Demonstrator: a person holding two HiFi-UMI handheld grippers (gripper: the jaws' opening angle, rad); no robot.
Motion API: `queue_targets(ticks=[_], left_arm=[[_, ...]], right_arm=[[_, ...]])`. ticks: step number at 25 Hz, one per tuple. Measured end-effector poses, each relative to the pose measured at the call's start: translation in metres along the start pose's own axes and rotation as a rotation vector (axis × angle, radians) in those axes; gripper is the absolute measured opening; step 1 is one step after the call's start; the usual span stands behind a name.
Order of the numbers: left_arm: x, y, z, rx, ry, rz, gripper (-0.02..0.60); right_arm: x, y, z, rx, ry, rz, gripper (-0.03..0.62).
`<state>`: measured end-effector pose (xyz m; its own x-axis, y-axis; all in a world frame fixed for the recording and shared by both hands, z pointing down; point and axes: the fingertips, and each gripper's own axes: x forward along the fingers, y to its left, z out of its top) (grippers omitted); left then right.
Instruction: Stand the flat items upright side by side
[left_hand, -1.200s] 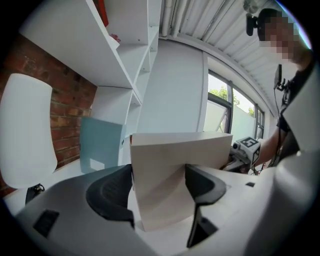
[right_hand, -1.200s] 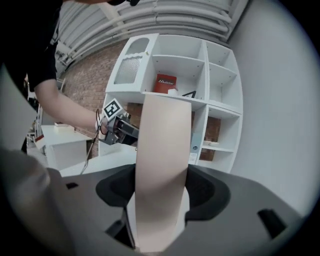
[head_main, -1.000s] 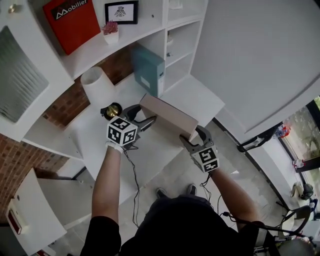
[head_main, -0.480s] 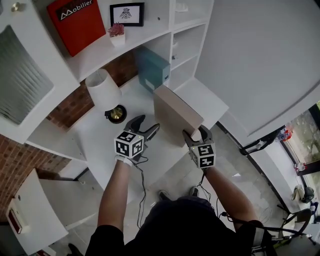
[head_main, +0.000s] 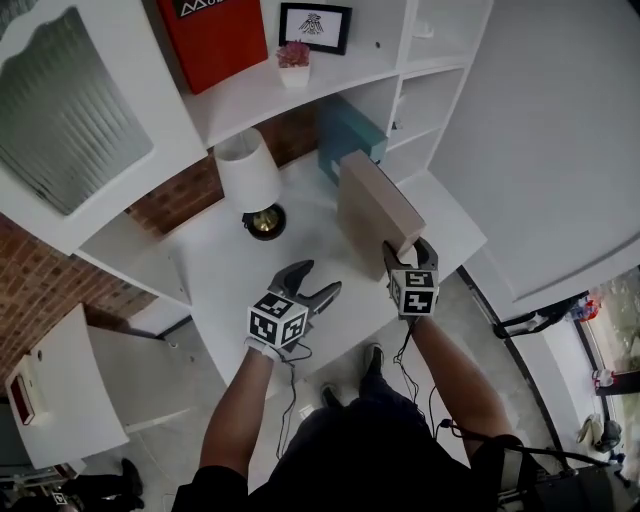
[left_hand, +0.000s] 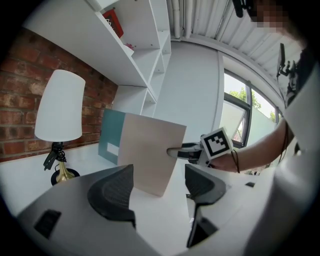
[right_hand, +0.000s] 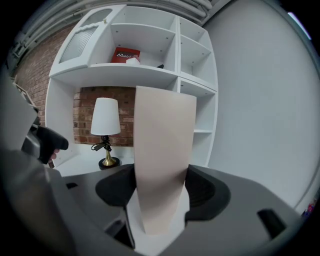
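A beige flat folder (head_main: 375, 215) stands upright on the white desk (head_main: 240, 290), and my right gripper (head_main: 408, 250) is shut on its near edge. In the right gripper view the folder (right_hand: 162, 160) fills the gap between the jaws, with my right gripper (right_hand: 160, 192) pressing on both its faces. Right behind it a teal folder (head_main: 345, 135) stands upright against the shelf unit. My left gripper (head_main: 318, 280) hangs open over the desk, left of the beige folder and apart from it. The left gripper view shows the beige folder (left_hand: 147, 152), the teal folder (left_hand: 111, 137) and my empty left gripper (left_hand: 159, 187).
A white-shaded lamp (head_main: 250, 175) on a brass foot stands on the desk to the left of the folders. The shelf above carries a red box (head_main: 220, 35), a small potted plant (head_main: 294, 62) and a framed picture (head_main: 314, 25). Cubby shelves rise at the right.
The beige folder has swung from lying across both grippers to standing on edge, and has moved back toward the teal folder. My left gripper has come away from it and drawn back.
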<state>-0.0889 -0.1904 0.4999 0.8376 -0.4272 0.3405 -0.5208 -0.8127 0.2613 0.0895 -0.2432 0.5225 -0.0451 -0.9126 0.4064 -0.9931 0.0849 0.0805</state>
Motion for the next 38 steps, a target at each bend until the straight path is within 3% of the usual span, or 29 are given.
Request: queue_targets(ticks=[10, 28, 38], left_arm=[[-0.006, 0.033, -0.017, -0.111, 0.034, 0.160, 0.319], [-0.004, 0.060, 0.003, -0.188, 0.023, 0.298, 0.319], [-0.009, 0.073, -0.015, -0.242, 0.043, 0.350, 0.319]], right_arm=[[0.080, 0.005, 0.031, -0.019, -0.046, 0.017, 0.298], [0.187, 0.027, 0.078, -0.010, -0.040, 0.035, 0.301], [0.198, 0.038, 0.083, 0.006, -0.069, 0.077, 0.319]])
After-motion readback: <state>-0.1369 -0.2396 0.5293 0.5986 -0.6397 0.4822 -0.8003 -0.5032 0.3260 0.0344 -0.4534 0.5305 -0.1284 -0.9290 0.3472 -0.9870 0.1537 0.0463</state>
